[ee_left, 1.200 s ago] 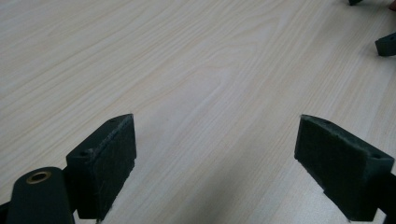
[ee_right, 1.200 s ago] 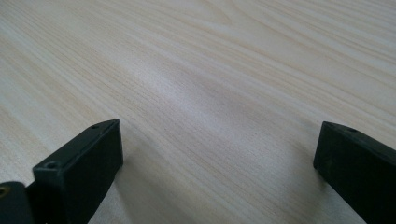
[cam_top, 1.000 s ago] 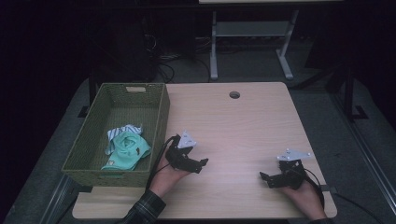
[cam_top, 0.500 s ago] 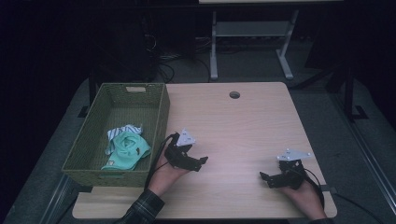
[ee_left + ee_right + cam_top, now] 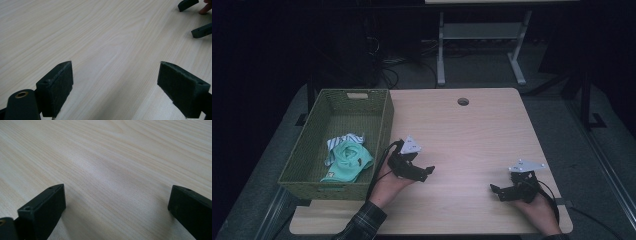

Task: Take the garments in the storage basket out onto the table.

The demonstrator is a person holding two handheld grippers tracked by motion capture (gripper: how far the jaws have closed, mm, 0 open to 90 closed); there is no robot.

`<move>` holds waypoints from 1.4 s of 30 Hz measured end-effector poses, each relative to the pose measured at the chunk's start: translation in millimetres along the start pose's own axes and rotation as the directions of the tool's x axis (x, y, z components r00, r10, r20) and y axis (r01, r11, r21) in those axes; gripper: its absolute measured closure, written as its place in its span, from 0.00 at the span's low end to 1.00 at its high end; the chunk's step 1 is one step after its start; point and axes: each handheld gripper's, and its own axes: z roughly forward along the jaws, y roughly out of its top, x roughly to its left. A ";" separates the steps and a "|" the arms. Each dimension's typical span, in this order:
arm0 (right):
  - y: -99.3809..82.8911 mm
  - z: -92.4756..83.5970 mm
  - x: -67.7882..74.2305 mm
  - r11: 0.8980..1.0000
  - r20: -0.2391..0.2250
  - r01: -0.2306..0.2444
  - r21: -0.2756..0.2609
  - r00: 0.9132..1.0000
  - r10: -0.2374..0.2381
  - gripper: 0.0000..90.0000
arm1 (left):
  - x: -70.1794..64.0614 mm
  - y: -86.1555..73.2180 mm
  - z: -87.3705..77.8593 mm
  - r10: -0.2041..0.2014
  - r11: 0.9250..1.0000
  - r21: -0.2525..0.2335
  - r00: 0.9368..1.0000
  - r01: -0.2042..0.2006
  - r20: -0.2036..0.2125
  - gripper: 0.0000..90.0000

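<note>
Left gripper (image 5: 428, 172) pointing right, right gripper (image 5: 496, 191) pointing left

Both tongs (image 5: 428, 172) (image 5: 497, 191) agape, empty.

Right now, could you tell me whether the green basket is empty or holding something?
Holding something. The green basket contains bunched clothes, mint green with a striped piece, lying near its front end.
</note>
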 end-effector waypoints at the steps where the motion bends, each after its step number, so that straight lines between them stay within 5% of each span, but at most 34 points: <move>1: 0.0 0.0 0.0 1.000 0.000 0.000 0.000 1.000 0.000 0.01 | 0.2 1.3 -0.7 0.000 1.000 -0.001 1.000 0.000 0.000 0.14; 42: -0.1 0.0 -0.6 1.000 0.008 -0.008 0.000 1.000 0.008 0.01 | 10.0 27.7 -20.3 0.011 0.999 -0.037 0.999 -0.010 0.040 0.14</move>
